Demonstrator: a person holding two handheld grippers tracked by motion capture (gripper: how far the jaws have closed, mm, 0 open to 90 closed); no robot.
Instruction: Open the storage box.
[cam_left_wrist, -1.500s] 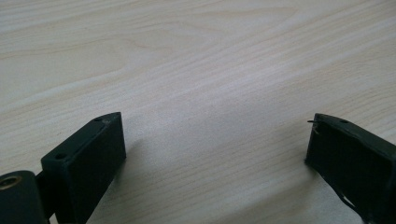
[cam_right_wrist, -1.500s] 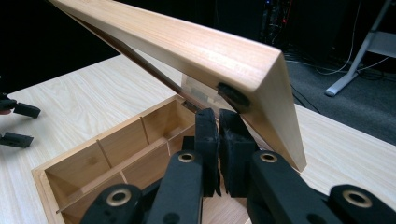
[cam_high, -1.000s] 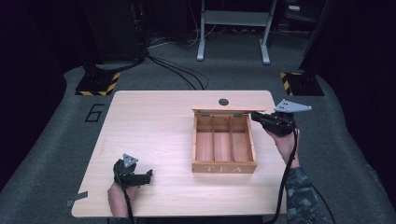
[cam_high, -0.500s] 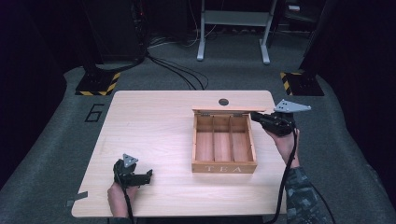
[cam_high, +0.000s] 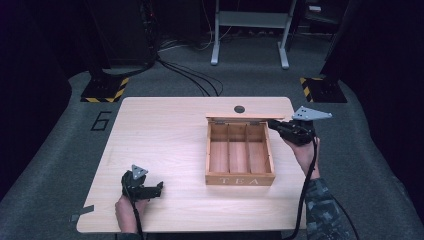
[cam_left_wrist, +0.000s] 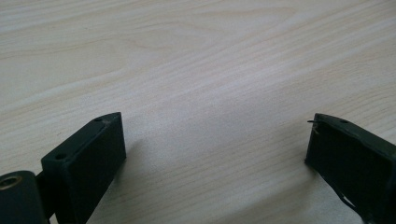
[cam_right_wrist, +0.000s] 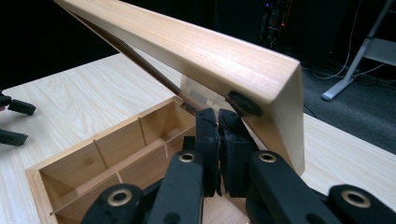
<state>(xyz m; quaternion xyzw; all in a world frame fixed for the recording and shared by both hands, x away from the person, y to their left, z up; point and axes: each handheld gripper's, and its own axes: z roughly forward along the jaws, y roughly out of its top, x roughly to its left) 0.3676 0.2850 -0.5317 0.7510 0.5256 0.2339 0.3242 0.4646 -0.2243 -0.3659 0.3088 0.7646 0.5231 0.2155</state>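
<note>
From above, a pale wooden table (cam_high: 165, 135) carries a light-brown wooden tea box (cam_high: 240, 155) with three long compartments, set right of centre, the word TEA on its near wall. Its hinged lid (cam_high: 239, 118) stands raised at the far edge. The right gripper (cam_high: 274, 125) sits at the box's far right corner, held by a hand (cam_high: 306, 152) in a camouflage sleeve. The left gripper (cam_high: 159, 189) rests low at the near left of the table, well apart from the box. A small dark round disc (cam_high: 239, 108) lies beyond the lid.

In the left gripper view, the two black jaws stand wide apart with bare wood grain between them, gripping nothing.

In the right gripper view, the jaws are pressed together just under the tilted lid's (cam_right_wrist: 196, 46) side edge; whether they pinch it I cannot tell. The open compartments (cam_right_wrist: 102, 158) lie below.
</note>
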